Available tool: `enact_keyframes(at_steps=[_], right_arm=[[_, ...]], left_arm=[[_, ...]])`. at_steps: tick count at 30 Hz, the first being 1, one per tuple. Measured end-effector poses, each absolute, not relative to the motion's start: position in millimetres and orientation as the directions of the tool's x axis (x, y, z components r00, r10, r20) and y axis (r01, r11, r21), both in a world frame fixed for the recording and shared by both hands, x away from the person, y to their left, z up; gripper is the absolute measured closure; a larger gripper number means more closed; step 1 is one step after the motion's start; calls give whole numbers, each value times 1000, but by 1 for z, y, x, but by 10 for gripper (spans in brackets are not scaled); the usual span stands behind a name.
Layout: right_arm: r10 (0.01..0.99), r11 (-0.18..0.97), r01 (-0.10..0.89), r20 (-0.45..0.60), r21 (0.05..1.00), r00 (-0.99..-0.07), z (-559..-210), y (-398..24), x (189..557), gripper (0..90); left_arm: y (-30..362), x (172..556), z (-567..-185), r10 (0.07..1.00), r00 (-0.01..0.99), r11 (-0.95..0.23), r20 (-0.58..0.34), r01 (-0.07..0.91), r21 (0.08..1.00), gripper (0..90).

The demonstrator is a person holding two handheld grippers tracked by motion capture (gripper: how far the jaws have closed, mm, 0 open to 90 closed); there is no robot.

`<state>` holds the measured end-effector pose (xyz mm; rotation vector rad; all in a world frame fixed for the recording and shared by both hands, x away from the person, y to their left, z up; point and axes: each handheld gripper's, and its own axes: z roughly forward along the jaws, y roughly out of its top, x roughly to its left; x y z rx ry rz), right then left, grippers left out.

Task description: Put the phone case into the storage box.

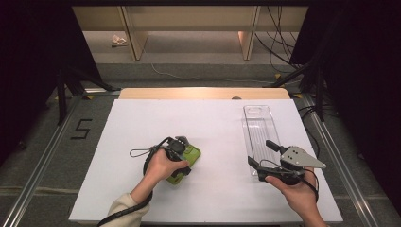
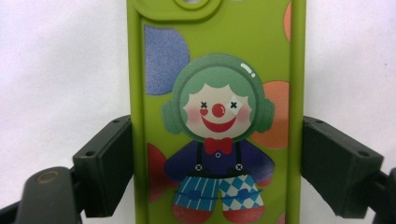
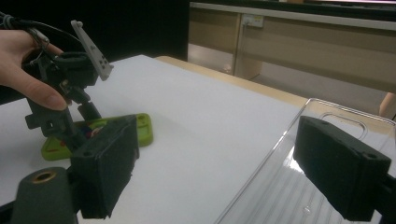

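Observation:
A green phone case point(image 2: 217, 70) printed with a clown lies flat on the white table point(image 1: 142, 123), left of the middle point(image 1: 191, 155). My left gripper point(image 2: 217, 163) straddles it from above, and both black pads point(image 2: 109, 163) touch its long edges, so it is shut on the case. A clear plastic tray point(image 1: 257, 123) lies lengthwise at the right. My right gripper point(image 1: 261, 153) hovers at the tray's near end, open with nothing between its jaws point(image 3: 224, 154). In the right gripper view the green case point(image 3: 144, 126) is at the left and the tray's rim point(image 3: 327, 109) at the right.
The white sheet covers a wooden table whose far edge point(image 1: 203, 92) shows behind it. Black stands point(image 1: 61, 90) and cables point(image 1: 279, 42) flank the table on the floor. A black cord point(image 1: 139, 152) from the left gripper loops on the sheet.

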<state>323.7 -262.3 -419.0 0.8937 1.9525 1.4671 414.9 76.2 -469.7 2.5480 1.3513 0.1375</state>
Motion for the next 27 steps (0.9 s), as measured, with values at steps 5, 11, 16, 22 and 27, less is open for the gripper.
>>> enact_keyframes(at_steps=[5, 11, 16, 22, 27], right_arm=[[770, 189, 188, -27, 964, -637, -419, -262, 324, 155], [768, 192, 189, -28, 963, -639, -420, -262, 324, 155], [769, 191, 189, -27, 963, -639, -420, -261, 324, 155], [767, 190, 188, -26, 964, -641, -420, -262, 324, 155], [766, 190, 189, -25, 963, -642, -421, -262, 325, 153]], left_arm=[[79, 413, -469, 824, 565, -534, -38, 798, 279, 165], [82, 410, -469, 817, 575, -537, -41, 786, 305, 165], [85, 407, -466, 812, 582, -539, -35, 772, 338, 165], [90, 401, -461, 806, 591, -530, -25, 741, 413, 165], [95, 398, -458, 806, 592, -519, -10, 715, 469, 165]])
